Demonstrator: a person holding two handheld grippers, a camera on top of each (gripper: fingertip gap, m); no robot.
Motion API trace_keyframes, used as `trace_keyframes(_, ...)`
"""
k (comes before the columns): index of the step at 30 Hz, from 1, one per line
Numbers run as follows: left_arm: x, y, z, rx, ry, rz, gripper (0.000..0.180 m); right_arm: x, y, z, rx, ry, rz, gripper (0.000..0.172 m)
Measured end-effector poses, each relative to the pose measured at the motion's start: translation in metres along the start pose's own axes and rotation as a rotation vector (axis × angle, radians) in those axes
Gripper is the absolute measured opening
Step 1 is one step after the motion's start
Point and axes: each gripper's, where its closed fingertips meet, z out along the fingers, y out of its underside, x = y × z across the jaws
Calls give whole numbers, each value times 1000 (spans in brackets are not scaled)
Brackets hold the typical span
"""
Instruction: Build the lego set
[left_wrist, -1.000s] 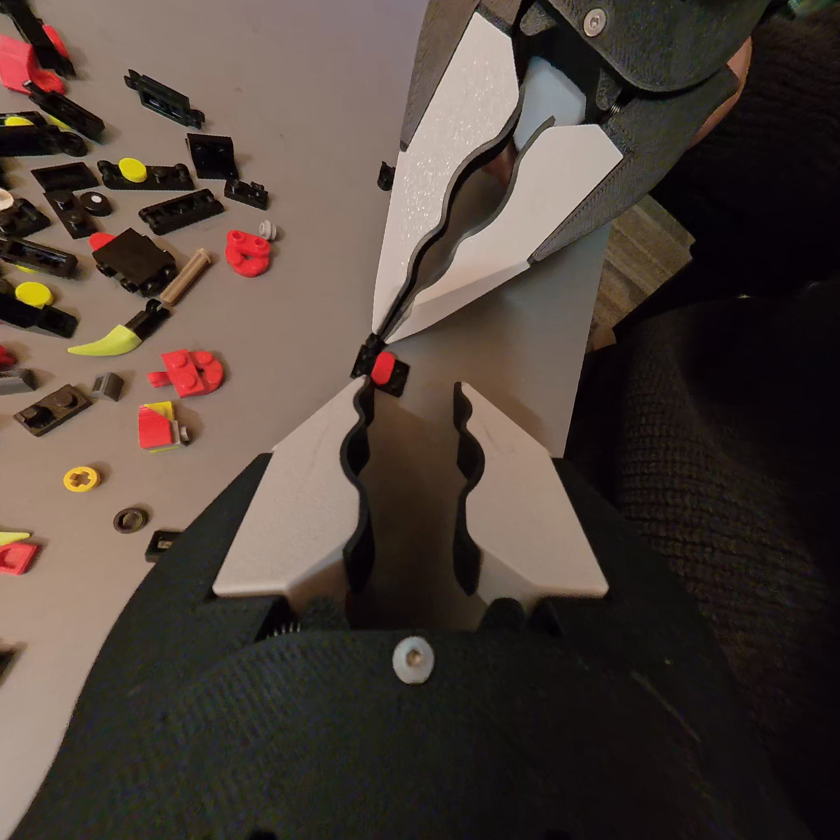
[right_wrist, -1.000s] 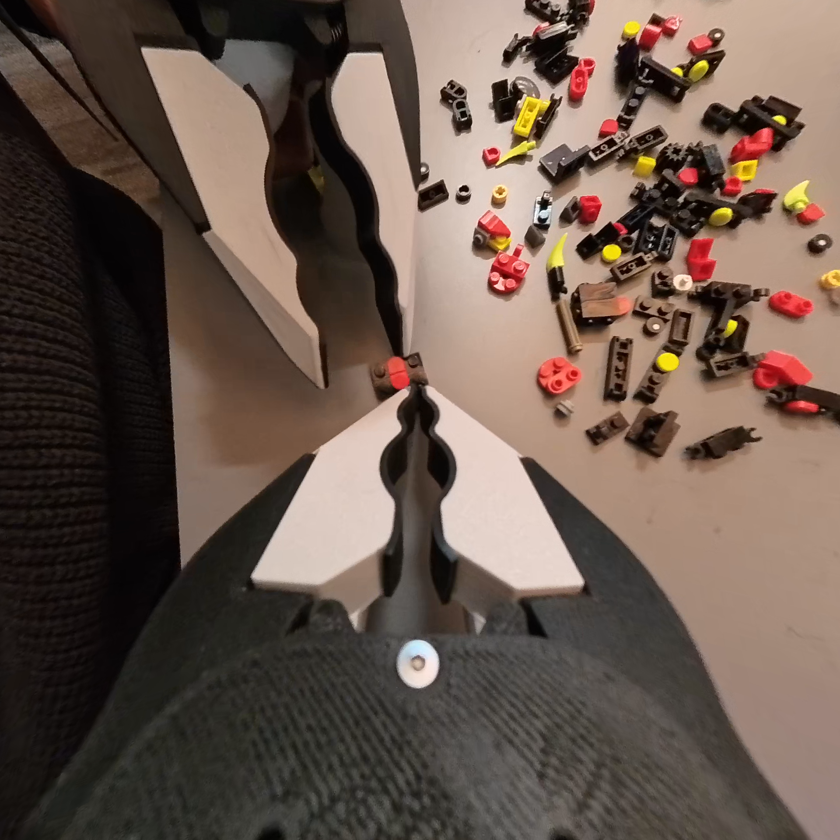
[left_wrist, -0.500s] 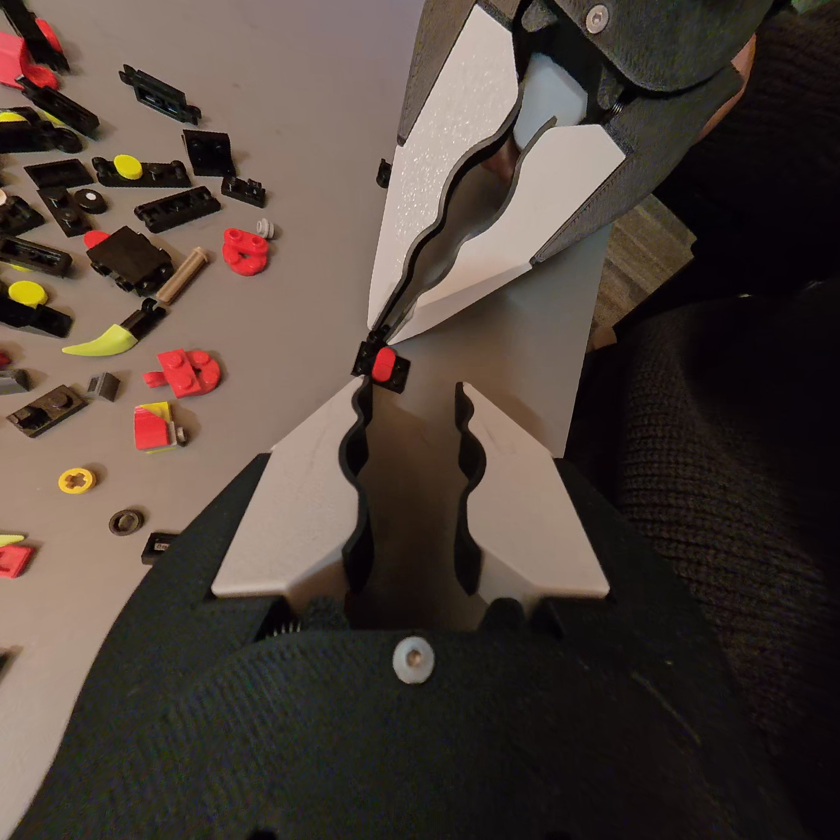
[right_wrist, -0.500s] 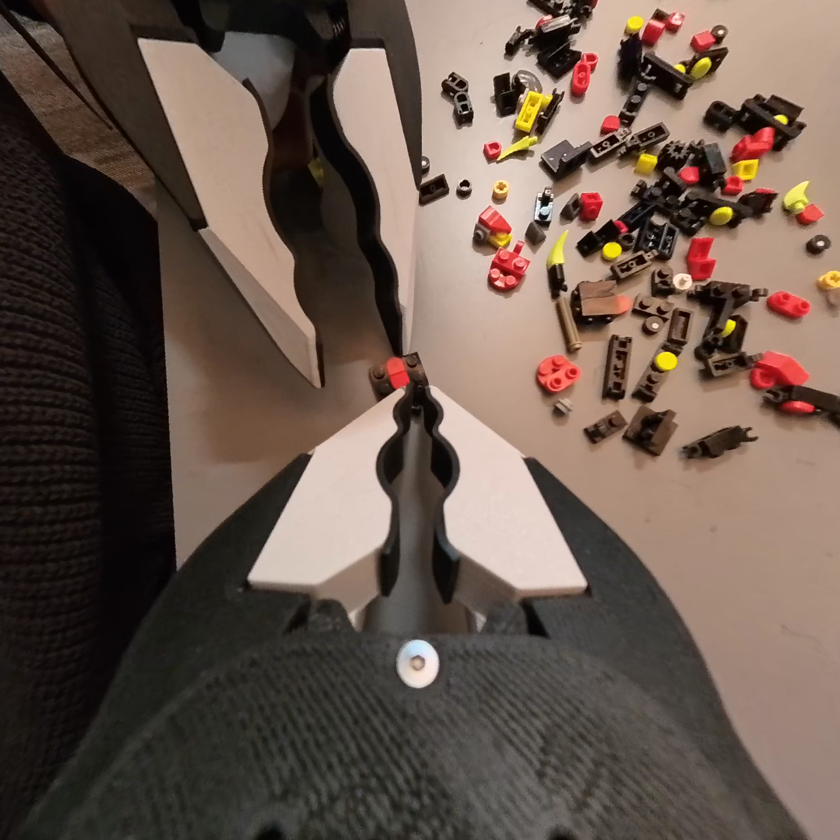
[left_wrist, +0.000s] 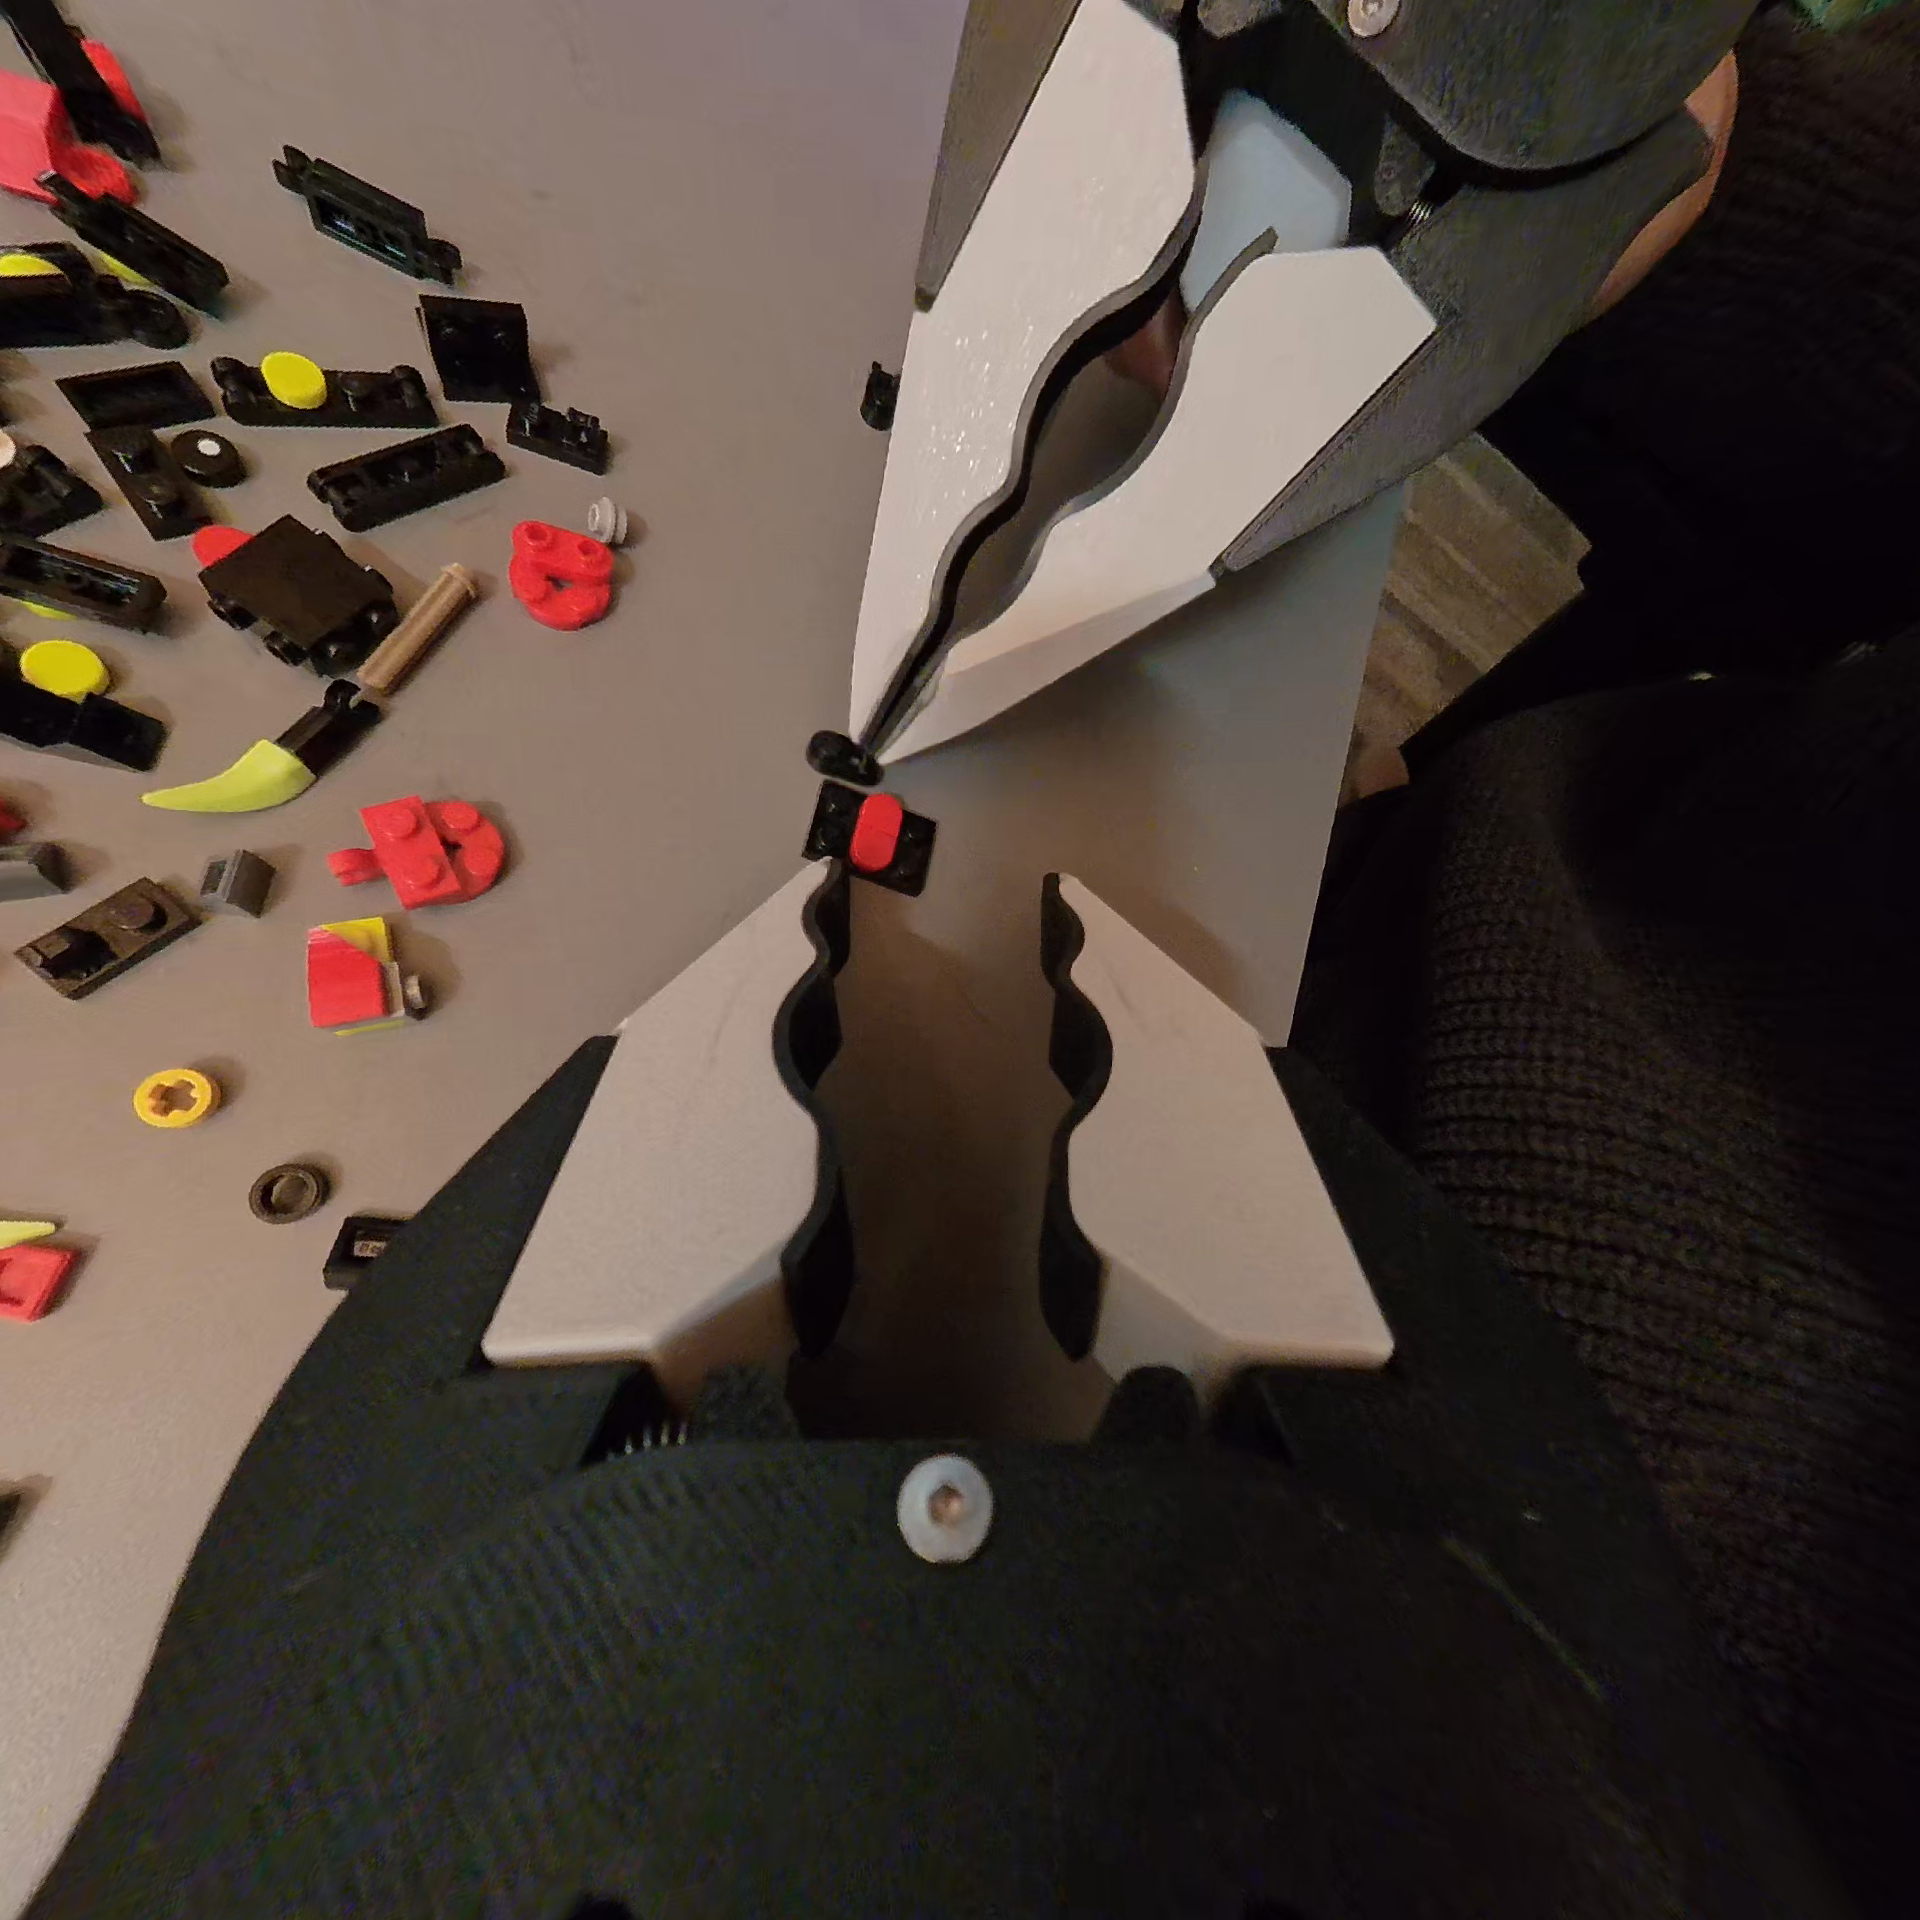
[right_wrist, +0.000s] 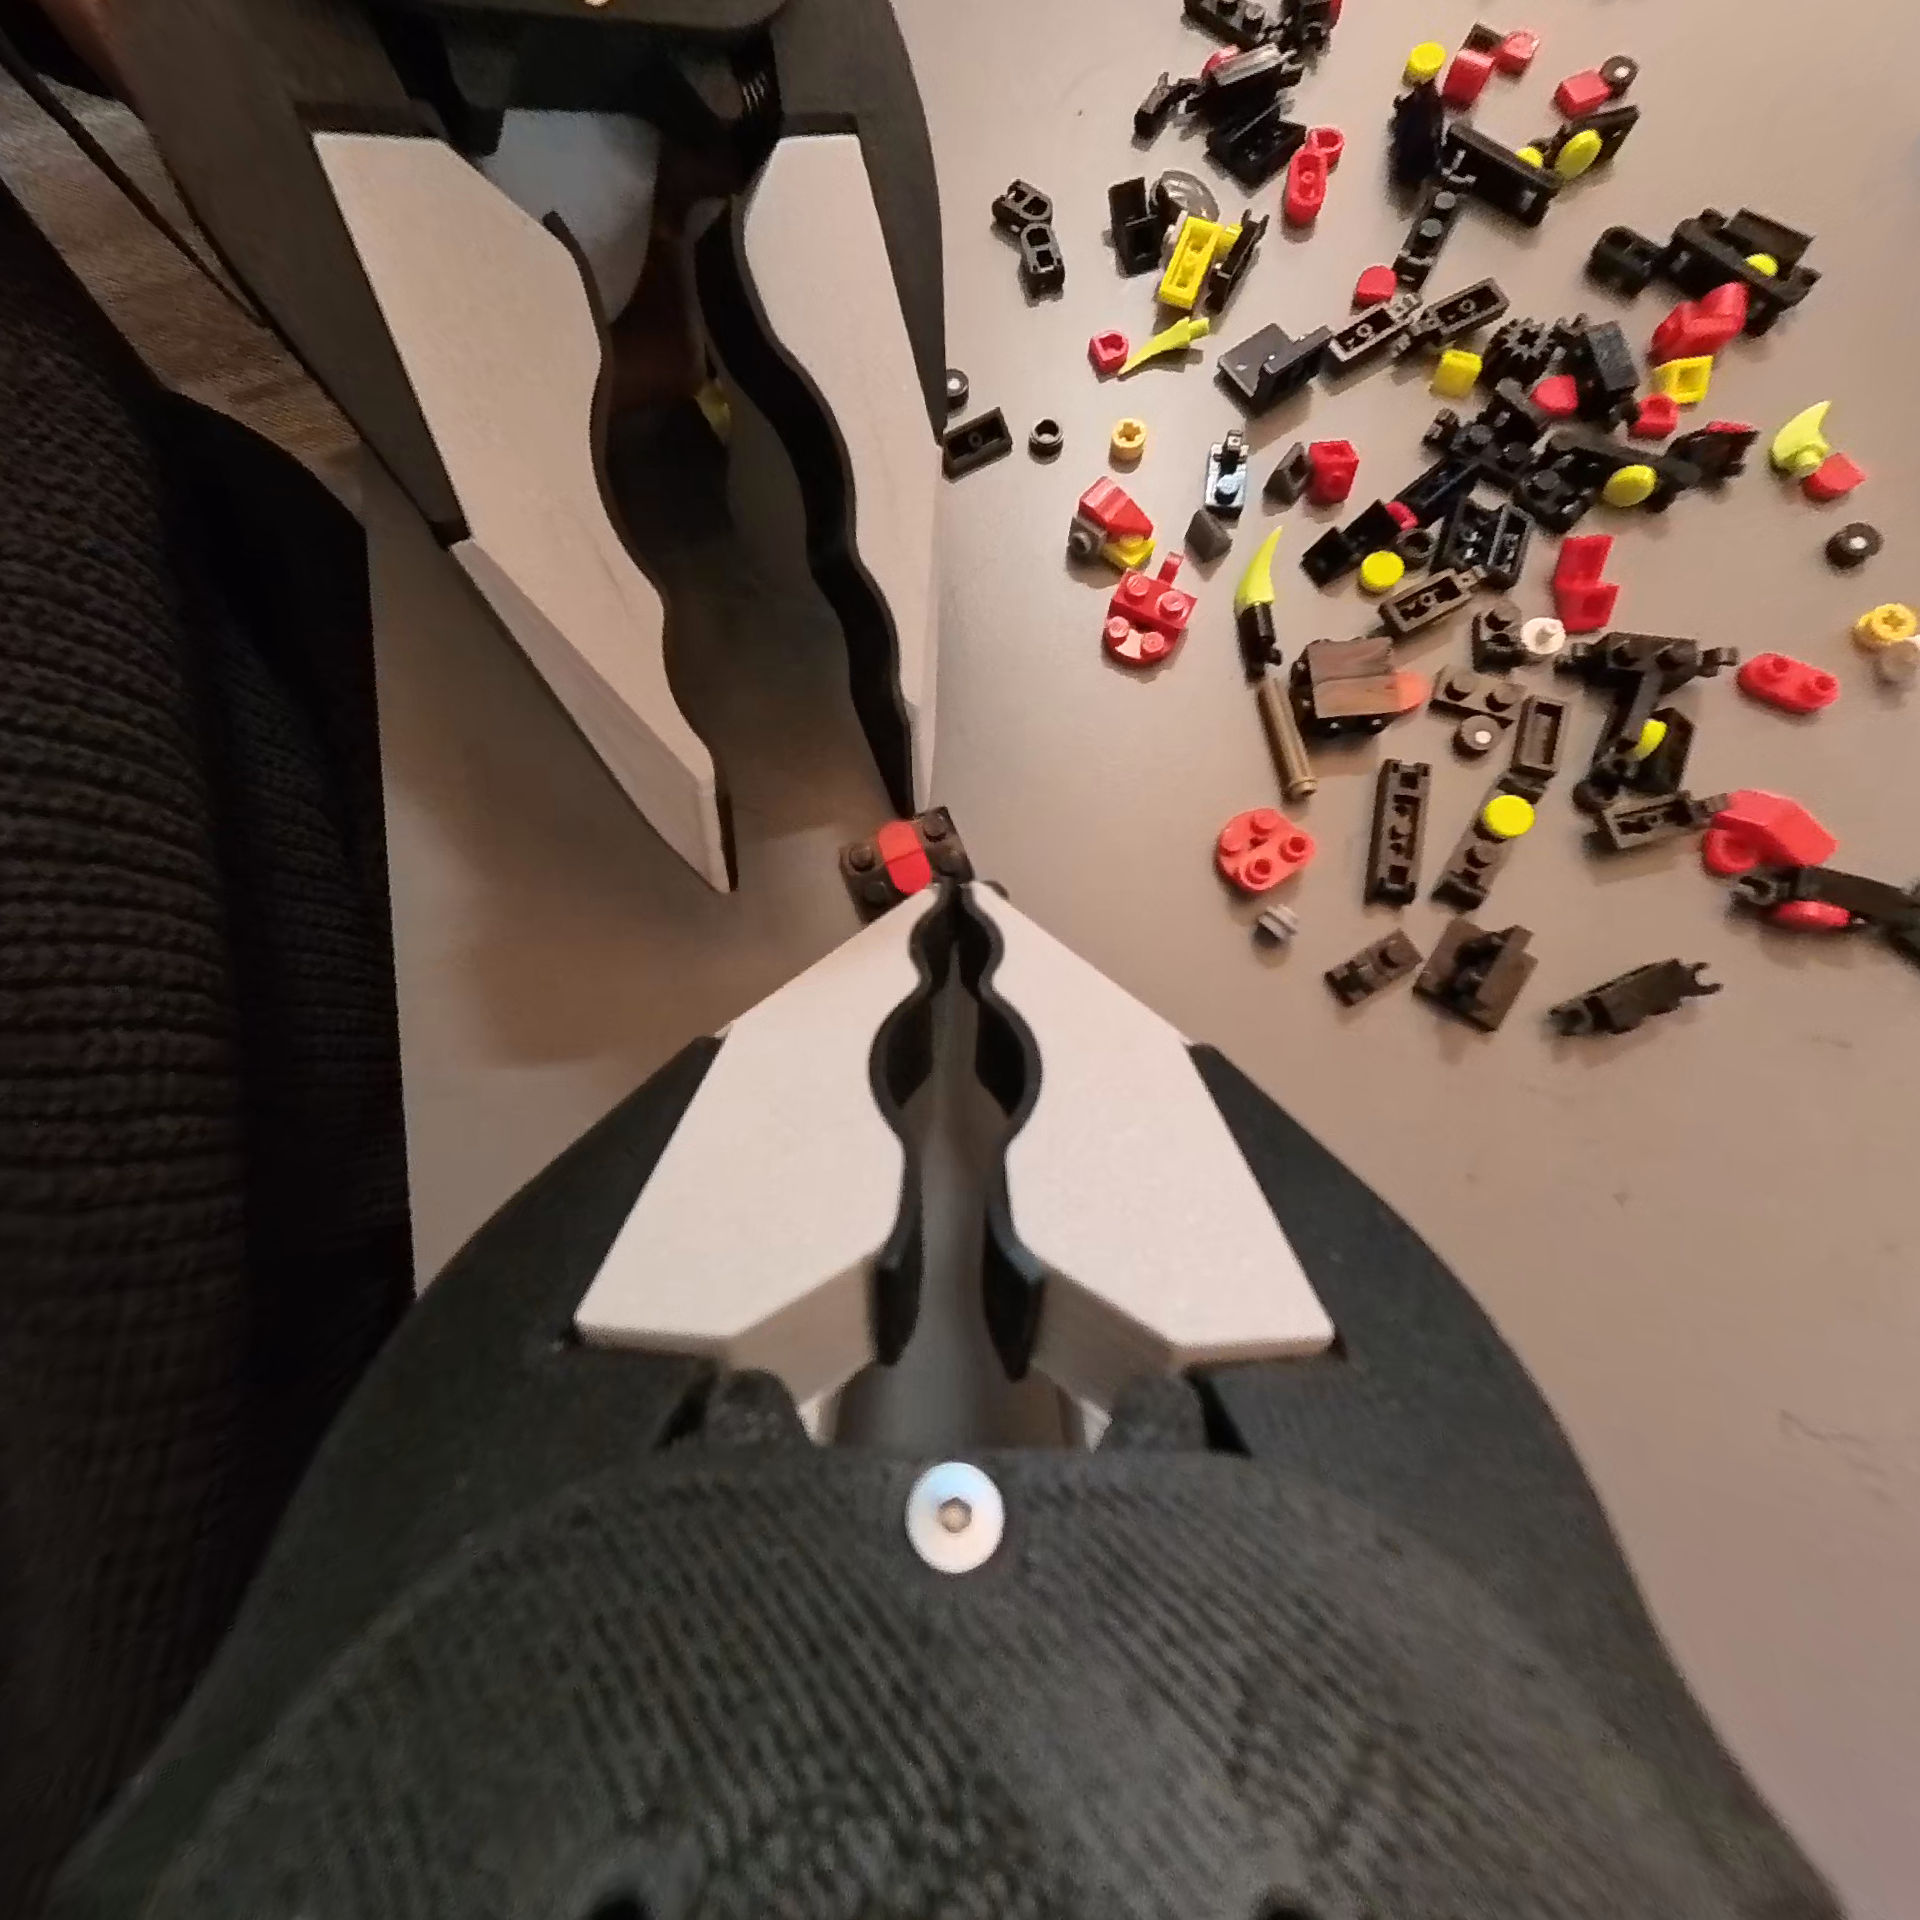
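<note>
Between spread left fingers and right fingers pinching a small black piece, studded black plate on smooth grey table.

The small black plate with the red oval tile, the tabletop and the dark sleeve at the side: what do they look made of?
Black plate and red oval tile: likely moulded hard plastic, from the crisp studs and faint sheen. Tabletop: smooth matte grey, perhaps laminate; it shows no grain. Dark sleeve: knitted fabric, going by its ribbed loop texture.

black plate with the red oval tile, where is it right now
The black plate with the red oval tile lies on the grey table between both gripper tips, right of the brick pile, near the table's edge.
</note>
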Motion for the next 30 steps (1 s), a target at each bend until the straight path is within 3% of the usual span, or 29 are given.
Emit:
trace_keyframes(5, 0, 0, 0, 0, 0, -1, 35, 4, 3, -4, -14, 28, 26, 4)
trace_keyframes(9, -1, 0, -1, 1, 0, -4, 35, 1, 1, -6, -26, 37, 129, 19)
trace_keyframes(12, -2, 0, -1, 2, -2, -6, 35, -1, -1, -5, -12, 53, 197, 20)
trace_keyframes(22, -2, 0, -2, 1, 3, -7, 36, 12, 10, 2, -96, 155, 97, 17)
trace_keyframes(30, -3, 0, -2, 3, 4, -10, 36, 21, 9, -6, -79, 200, 80, 13)
